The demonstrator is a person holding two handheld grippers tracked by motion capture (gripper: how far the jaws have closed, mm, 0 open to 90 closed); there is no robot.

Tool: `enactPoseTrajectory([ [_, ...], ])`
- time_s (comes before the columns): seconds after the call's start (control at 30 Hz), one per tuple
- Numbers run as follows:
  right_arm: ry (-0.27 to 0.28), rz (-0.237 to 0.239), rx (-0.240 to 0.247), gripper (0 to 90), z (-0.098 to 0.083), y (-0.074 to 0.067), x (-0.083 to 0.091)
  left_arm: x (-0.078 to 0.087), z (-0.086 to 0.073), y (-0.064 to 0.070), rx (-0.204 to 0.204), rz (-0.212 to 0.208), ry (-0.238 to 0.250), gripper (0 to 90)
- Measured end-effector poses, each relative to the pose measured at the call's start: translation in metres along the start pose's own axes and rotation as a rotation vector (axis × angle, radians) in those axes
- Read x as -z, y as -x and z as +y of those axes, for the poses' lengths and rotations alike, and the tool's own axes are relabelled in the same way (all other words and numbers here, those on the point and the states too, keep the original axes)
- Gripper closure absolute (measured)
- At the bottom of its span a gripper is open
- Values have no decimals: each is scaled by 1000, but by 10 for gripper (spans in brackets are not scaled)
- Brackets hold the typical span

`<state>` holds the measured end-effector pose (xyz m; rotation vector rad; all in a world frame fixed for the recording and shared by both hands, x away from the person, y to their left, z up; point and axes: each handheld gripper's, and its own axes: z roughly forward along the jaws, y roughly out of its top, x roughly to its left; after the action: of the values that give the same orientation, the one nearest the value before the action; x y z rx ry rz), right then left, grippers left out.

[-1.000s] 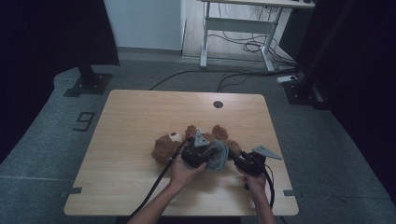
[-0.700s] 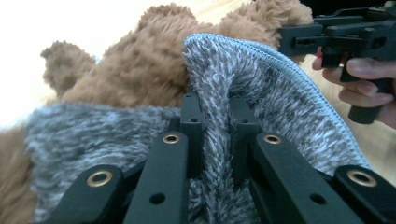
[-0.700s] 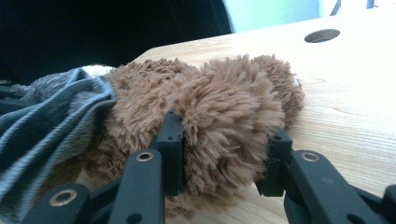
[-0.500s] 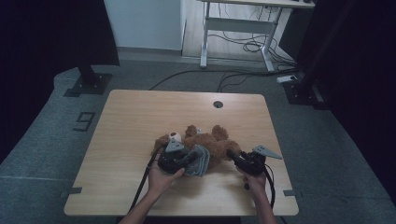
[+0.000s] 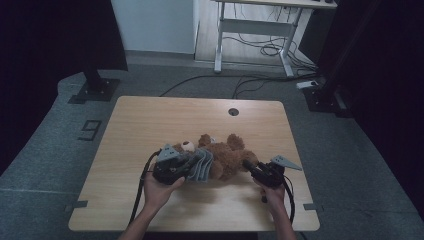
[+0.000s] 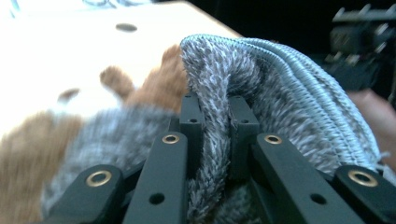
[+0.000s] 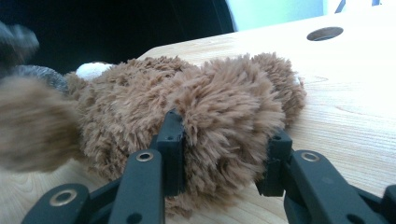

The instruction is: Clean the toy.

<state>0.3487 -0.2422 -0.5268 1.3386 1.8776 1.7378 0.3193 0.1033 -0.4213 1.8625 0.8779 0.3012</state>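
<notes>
A brown teddy bear (image 5: 229, 159) lies on its side near the front of the wooden table (image 5: 165, 120). A grey knitted sweater (image 5: 202, 166) is bunched around its upper body. My left gripper (image 5: 191, 167) is at the bear's head end, shut on a fold of the sweater (image 6: 280, 93); in the left gripper view (image 6: 212, 109) the knit is pinched between the jaws and the bear (image 6: 156, 86) lies behind. My right gripper (image 5: 248, 166) is at the foot end. In the right gripper view (image 7: 224, 133) its jaws clamp a plush leg of the bear (image 7: 210, 102).
A round cable hole (image 5: 233, 111) sits at the table's far middle. Behind the table stand a white desk frame (image 5: 255, 27) with loose cables and black stand bases on the floor at left (image 5: 95, 89) and right (image 5: 325, 99).
My left gripper has moved left along the bear toward its head, dragging the grey sweater with it. The right gripper has stayed on the leg.
</notes>
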Motion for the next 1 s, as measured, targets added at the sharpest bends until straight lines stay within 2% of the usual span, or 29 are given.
enactPoseTrajectory([
  [0.13, 3, -1, 1, 617, 0, 0, 0, -18, 26, 17, -39, -22, 3, 791],
  [0.27, 3, 0, -2, 617, -1, 0, 0, -52, 43, 34, -56, -55, -31, 790],
  [0.33, 3, 1, 1, 617, -1, 0, 0, -68, 46, 39, -57, -62, -51, 790],
  [0.47, 3, 0, 3, 617, -1, 0, 0, -100, 41, 46, -63, -66, -133, 789],
  [0.53, 3, 1, 4, 617, -1, 0, 0, -116, 31, 48, -82, -58, -196, 788],
  [0.57, 2, 0, 0, 618, -1, 0, 0, -120, 25, 48, -91, -59, -210, 787],
  [0.67, -8, -6, 9, 618, -1, 1, 0, -121, 17, 43, -64, -75, -203, 790],
  [0.87, -7, 1, 1, 618, -2, 1, -1, -108, 2, 36, -50, -77, -215, 797],
  [1.0, -7, 7, -6, 619, -2, 2, 0, -99, -11, 29, -14, -90, -208, 798],
])
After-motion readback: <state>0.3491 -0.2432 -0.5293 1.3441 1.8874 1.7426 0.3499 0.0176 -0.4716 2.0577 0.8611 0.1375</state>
